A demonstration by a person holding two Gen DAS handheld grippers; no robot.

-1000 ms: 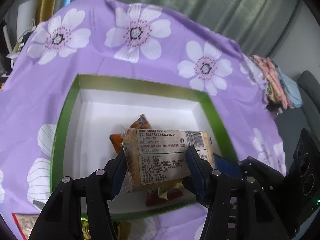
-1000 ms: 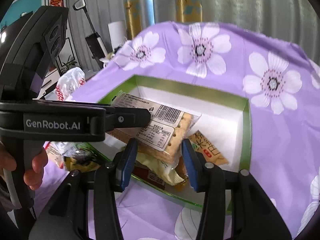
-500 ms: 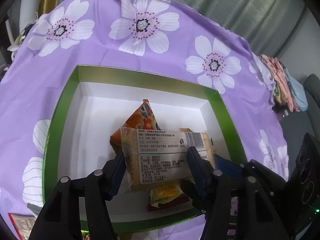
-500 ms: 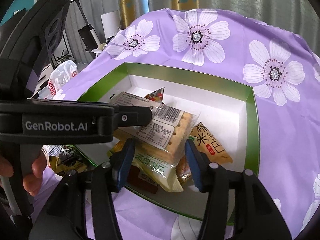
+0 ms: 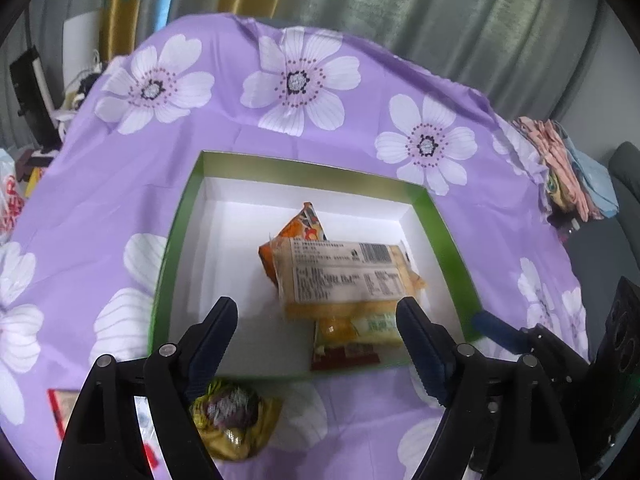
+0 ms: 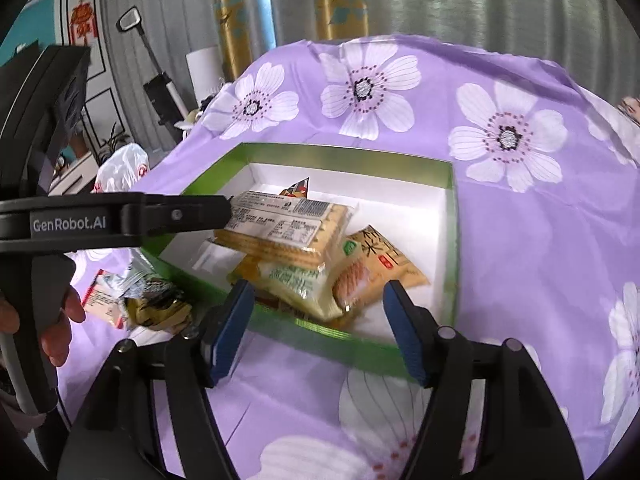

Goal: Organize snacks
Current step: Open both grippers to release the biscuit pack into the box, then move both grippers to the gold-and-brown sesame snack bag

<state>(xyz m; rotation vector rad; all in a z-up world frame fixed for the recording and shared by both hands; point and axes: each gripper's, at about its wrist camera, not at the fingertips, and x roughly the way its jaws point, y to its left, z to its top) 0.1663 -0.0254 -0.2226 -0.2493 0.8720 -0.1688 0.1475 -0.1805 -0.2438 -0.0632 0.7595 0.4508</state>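
A green-rimmed white box lies on the purple flowered cloth and also shows in the right wrist view. A clear cracker packet lies on top of a pile of snacks in the box; the right wrist view shows it too. Under it are an orange packet, a yellow-green packet and a tan packet. My left gripper is open and empty, just in front of the cracker packet. My right gripper is open and empty at the box's near rim.
A yellow-green snack and a red-edged packet lie on the cloth outside the box's near-left corner; they also show in the right wrist view. Folded cloths lie at the far right. A white plastic bag sits beyond the left edge.
My left gripper opened and let go of the cracker packet, which now rests on the snack pile in the box. Both grippers opened wider and drew back toward the near rim.
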